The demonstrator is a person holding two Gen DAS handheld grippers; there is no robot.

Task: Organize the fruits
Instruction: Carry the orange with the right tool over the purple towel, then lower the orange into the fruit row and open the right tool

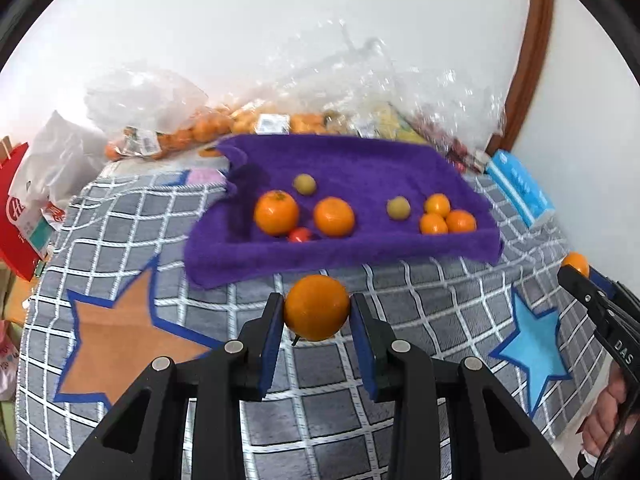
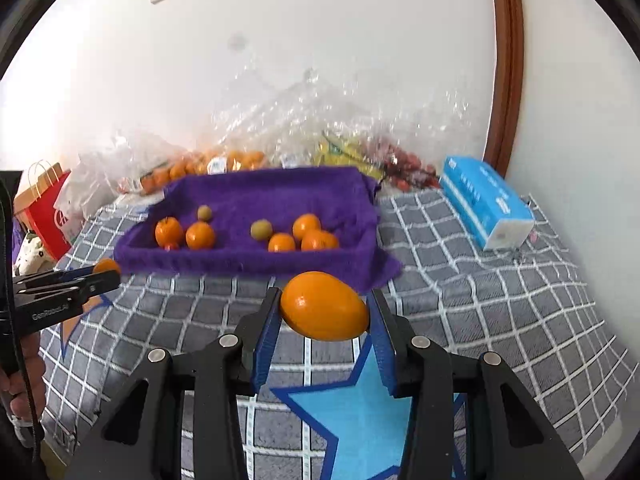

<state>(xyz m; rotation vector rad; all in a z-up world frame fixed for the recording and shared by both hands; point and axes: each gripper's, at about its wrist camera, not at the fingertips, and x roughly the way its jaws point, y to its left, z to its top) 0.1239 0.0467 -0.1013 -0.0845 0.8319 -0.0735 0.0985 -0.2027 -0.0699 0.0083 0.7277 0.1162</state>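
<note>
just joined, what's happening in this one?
A person holds a gripper in each hand, sorting fruit. The left gripper is shut on a round orange, the right gripper on an oval orange fruit, both above the checked cloth. Ahead, the purple towel-lined tray already holds oranges, two greenish fruits and a small red one.

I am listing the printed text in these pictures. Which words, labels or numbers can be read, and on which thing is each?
"DAS": on the right gripper.
"GenRobot.AI", blurred: on the left gripper.
Blue tissue pack: print too blurred to read.
Red paper bag: white logo unreadable.
Fruit bag labels: too small.
</note>
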